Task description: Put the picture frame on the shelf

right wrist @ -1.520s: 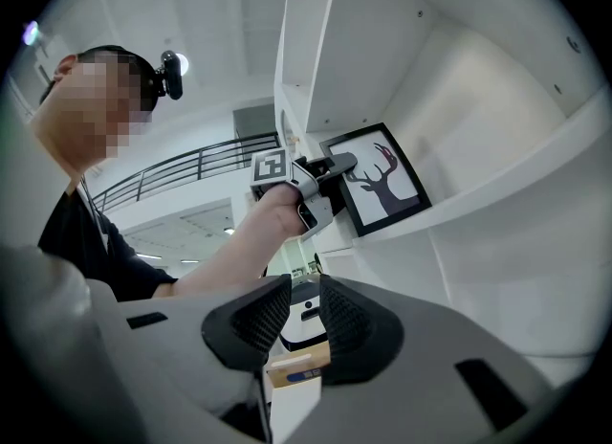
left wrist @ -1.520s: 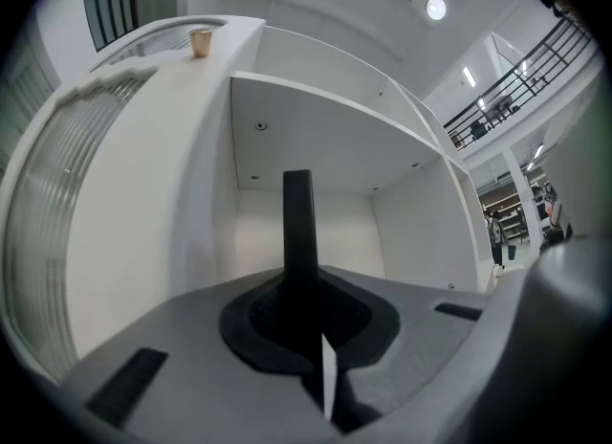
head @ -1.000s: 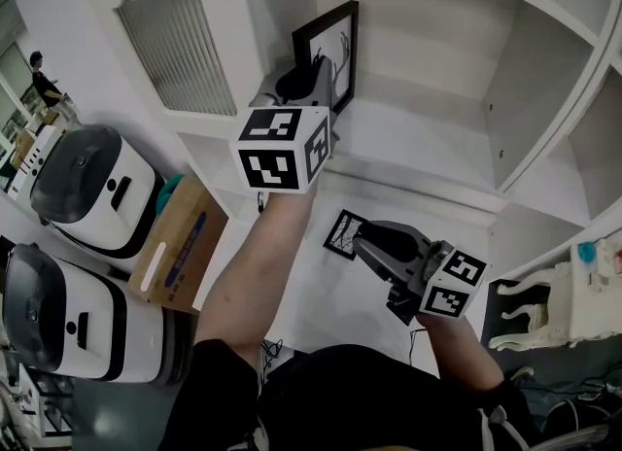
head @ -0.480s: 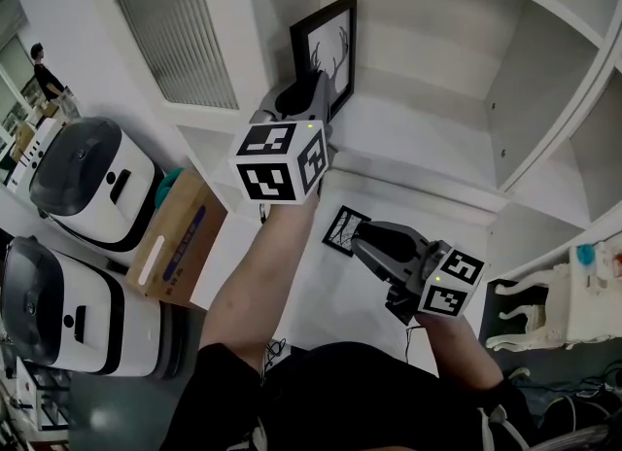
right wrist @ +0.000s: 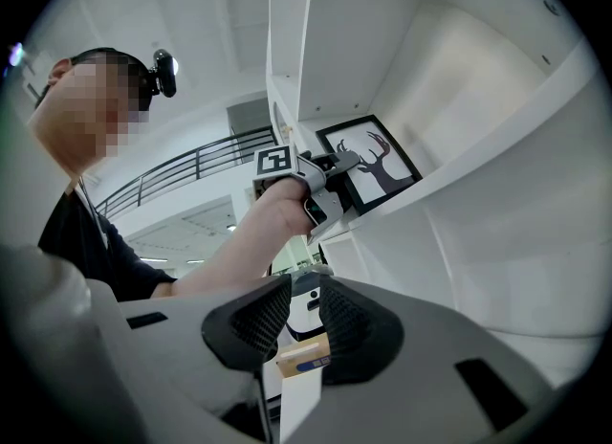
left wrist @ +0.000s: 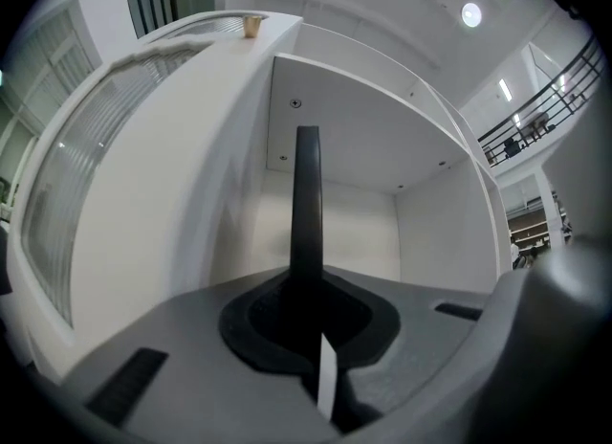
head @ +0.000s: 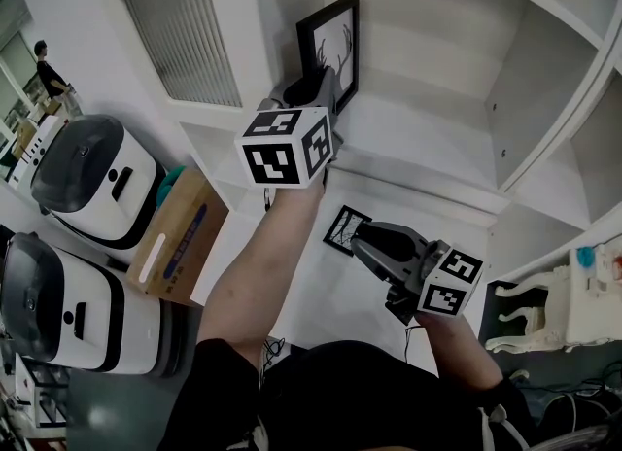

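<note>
A black picture frame with an antler drawing stands upright at the left end of the white shelf, close to its side wall. My left gripper is shut on the frame's lower near edge. In the left gripper view the frame shows edge-on, pinched between the pads of the left gripper. I cannot tell whether its bottom rests on the shelf board. My right gripper hangs lower, open and holding nothing. The right gripper view looks over the right gripper up at the frame and the left gripper.
A second small black frame lies on the lower white surface just beyond the right gripper. Left of the cabinet sit a cardboard box and two white appliances. A cabinet door with ribbed glass stands left of the shelf.
The left gripper and the frame have shifted slightly to the right and up. The right gripper has stayed where it was.
</note>
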A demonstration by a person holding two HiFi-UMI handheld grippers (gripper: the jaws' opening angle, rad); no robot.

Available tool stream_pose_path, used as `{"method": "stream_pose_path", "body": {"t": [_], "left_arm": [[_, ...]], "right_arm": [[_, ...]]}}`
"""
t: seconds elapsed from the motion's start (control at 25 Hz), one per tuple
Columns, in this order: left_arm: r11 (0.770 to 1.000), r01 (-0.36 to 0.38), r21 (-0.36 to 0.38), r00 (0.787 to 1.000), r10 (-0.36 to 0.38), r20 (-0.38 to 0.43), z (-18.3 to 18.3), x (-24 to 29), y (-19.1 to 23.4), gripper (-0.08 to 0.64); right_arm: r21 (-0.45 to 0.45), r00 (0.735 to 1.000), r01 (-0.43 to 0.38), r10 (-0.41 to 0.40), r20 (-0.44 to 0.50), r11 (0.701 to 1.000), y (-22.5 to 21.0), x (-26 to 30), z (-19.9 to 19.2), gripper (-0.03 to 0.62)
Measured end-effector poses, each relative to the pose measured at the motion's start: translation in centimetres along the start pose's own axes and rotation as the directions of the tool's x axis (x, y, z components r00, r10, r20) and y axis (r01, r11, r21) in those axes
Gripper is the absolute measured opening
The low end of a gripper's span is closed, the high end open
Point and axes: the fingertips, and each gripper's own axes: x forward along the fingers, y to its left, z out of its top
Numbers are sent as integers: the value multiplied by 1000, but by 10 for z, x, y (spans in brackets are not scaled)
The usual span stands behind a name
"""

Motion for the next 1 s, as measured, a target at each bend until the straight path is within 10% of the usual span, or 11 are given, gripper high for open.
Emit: {"method": "stream_pose_path", "body": {"t": [1.0], "left_arm": [[970, -228, 89, 974, 227, 27, -2, 16, 16, 29]], "right_arm": [[35, 1000, -6, 6, -2, 999, -4, -5, -6, 103]]}}
